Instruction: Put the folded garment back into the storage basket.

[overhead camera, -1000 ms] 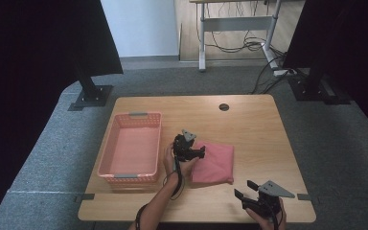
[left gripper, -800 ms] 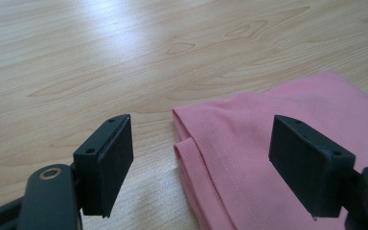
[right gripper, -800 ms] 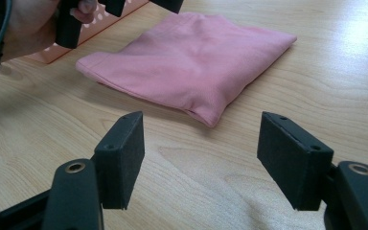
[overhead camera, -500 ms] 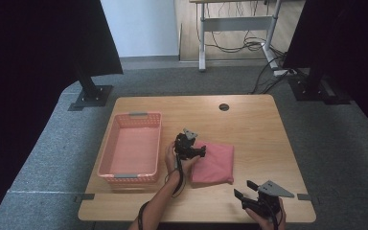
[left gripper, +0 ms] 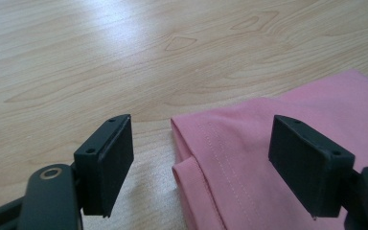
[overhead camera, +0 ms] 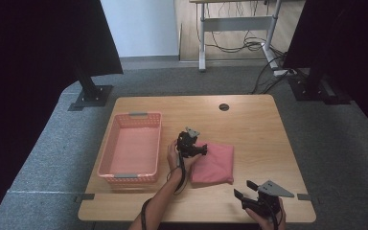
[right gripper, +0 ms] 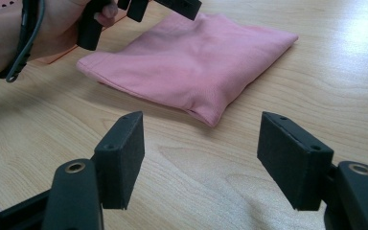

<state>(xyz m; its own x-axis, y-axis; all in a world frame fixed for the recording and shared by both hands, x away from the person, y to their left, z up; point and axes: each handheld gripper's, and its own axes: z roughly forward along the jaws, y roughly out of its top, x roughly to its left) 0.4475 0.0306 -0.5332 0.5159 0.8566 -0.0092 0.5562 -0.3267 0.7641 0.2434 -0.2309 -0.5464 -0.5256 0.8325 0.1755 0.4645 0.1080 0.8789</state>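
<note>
Left tool [overhead camera: 202, 149] unmoved, astride cloth [overhead camera: 214, 164] edge

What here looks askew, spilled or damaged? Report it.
Nothing stands out. The folded pink cloth lies flat on the table, the pink basket sits upright beside it, and nothing is spilled or torn. The left hand-held gripper is open at the cloth's corner; the right hand-held gripper is open near the table's front edge.

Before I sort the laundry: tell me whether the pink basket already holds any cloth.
No: in the high view the pink basket is empty, and the folded pink cloth lies beside it on the table.
</note>
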